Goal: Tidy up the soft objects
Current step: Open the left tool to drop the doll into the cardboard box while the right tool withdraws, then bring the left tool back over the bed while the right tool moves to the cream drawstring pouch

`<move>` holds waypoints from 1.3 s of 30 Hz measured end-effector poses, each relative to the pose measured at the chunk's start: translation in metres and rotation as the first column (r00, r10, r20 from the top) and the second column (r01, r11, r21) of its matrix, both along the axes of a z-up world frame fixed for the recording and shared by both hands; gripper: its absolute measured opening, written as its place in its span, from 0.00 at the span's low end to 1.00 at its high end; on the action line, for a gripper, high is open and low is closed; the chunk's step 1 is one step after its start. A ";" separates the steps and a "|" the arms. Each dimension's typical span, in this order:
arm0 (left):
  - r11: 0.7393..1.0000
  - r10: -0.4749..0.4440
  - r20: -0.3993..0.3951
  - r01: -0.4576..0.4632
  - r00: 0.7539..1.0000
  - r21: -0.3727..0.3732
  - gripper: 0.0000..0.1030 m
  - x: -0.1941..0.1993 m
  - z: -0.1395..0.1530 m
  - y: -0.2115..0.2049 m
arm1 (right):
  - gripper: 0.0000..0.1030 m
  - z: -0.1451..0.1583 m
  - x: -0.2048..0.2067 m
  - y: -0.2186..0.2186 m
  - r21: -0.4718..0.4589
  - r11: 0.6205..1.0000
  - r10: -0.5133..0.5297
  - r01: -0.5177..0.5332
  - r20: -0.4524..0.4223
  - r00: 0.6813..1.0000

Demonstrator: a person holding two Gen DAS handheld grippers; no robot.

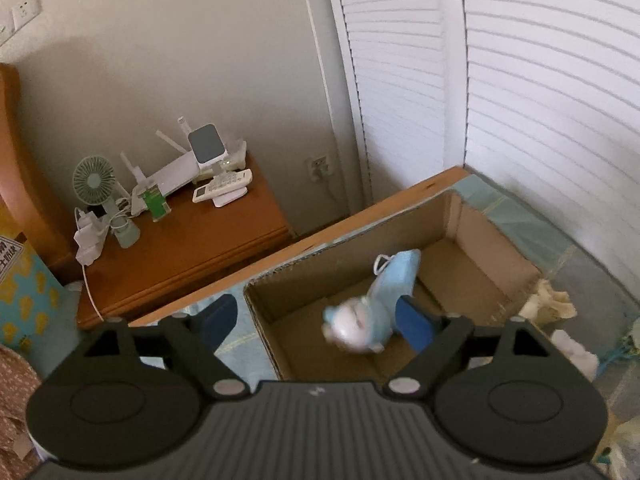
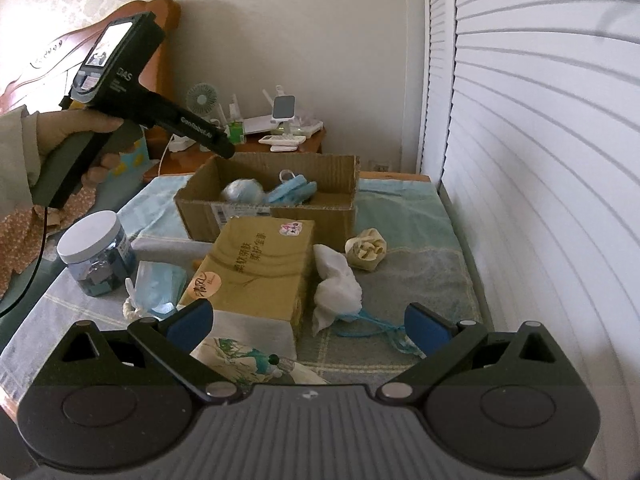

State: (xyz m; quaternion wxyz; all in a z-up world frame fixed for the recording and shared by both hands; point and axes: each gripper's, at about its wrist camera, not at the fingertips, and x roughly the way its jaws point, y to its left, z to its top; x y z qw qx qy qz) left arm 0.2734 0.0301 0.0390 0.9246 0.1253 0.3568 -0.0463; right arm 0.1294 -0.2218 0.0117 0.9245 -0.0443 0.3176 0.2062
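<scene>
Both the right gripper and left gripper stand apart, holding nothing. Near the cardboard box, a white cloth, cream bundle and mask pack wait; inside it lie the blue plush and masks.

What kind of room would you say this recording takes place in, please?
Most likely a bedroom: a carved wooden headboard stands by the wall, a bedside cabinet carries a phone and small fan, and the cardboard box sits on a towel-covered bed.
</scene>
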 end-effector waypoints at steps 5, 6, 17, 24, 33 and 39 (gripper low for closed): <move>1.000 -0.028 0.030 0.028 0.999 -0.003 0.86 -0.026 0.012 -0.003 | 1.00 0.002 -0.005 0.002 -0.003 1.000 0.000 0.000 0.012 1.000; 0.999 -0.033 0.036 0.033 0.999 -0.007 0.87 -0.033 0.014 -0.003 | 1.00 0.003 -0.007 0.002 -0.003 1.000 0.000 0.000 0.015 1.000; 0.998 -0.055 0.094 0.058 0.994 -0.035 0.97 -0.131 0.020 -0.006 | 1.00 -0.010 -0.025 0.000 -0.031 0.999 0.014 -0.014 -0.010 1.000; 0.998 -0.065 0.106 0.067 0.992 -0.021 0.98 -0.192 -0.003 -0.017 | 1.00 -0.033 -0.031 -0.006 -0.062 0.998 -0.007 0.003 -0.065 0.998; 0.997 -0.037 0.066 0.041 0.997 -0.072 0.98 -0.227 -0.036 -0.024 | 1.00 -0.043 -0.037 -0.004 -0.070 0.997 0.011 -0.018 -0.094 0.995; 0.998 0.001 0.042 0.001 0.999 -0.060 0.98 -0.234 -0.053 -0.020 | 1.00 -0.041 -0.034 0.010 -0.080 0.995 0.047 -0.054 -0.087 0.995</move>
